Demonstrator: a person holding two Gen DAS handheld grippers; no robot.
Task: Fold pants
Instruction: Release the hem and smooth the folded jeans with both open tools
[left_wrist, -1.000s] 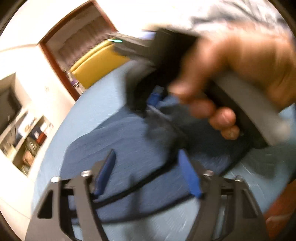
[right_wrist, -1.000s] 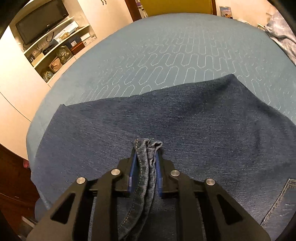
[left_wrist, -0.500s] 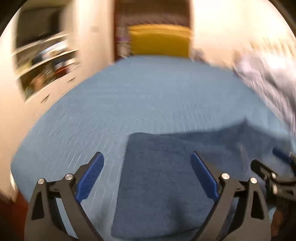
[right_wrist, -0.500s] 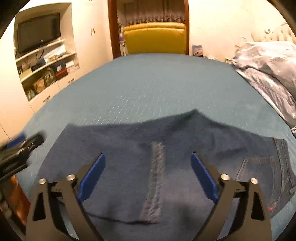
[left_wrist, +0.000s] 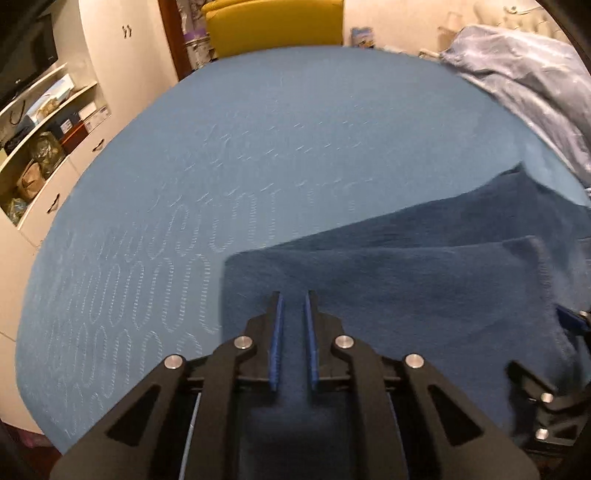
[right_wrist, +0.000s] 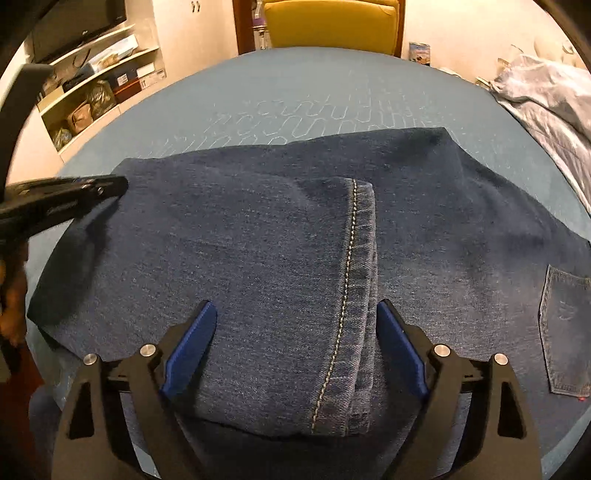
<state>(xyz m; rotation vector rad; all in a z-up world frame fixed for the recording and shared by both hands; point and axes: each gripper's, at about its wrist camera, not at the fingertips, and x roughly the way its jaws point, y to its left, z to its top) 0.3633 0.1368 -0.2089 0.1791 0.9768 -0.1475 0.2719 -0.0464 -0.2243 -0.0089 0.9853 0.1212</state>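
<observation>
Flat on the blue quilted bed (right_wrist: 303, 85), the pants (right_wrist: 258, 240) lie spread across its near part, dark denim with the leg end doubled back over the rest so that its stitched hem (right_wrist: 347, 280) runs toward the camera in the right wrist view. A back pocket (right_wrist: 565, 332) shows at the right edge of that view.

Over the folded layer hang the right tongs (right_wrist: 295, 350), blue pads wide apart. One pad sits left of the hem and the other just right of the folded edge, so the hem lies between them. Nothing is gripped; whether the pads touch the cloth cannot be told.

Seen from the left wrist, the left tongs (left_wrist: 293, 332) sit low over the left end of the pants (left_wrist: 388, 288), near the corner where the denim meets bare bed (left_wrist: 258, 147). Their blue pads stand nearly together, a narrow gap between them with denim showing through it. No fold of cloth can be seen pinched there, and the picture is smeared, so a grip cannot be confirmed. From the right wrist view the same tool appears as a dark bar at the left edge (right_wrist: 62, 199), its tip over the far left corner of the pants.

The right tongs also show at the right edge of the left wrist view (left_wrist: 565, 332), blurred.

Beyond the bed stand a yellow chair (right_wrist: 332, 22), wall shelves (right_wrist: 92, 92) and a crumpled pale blanket (right_wrist: 546, 99).
</observation>
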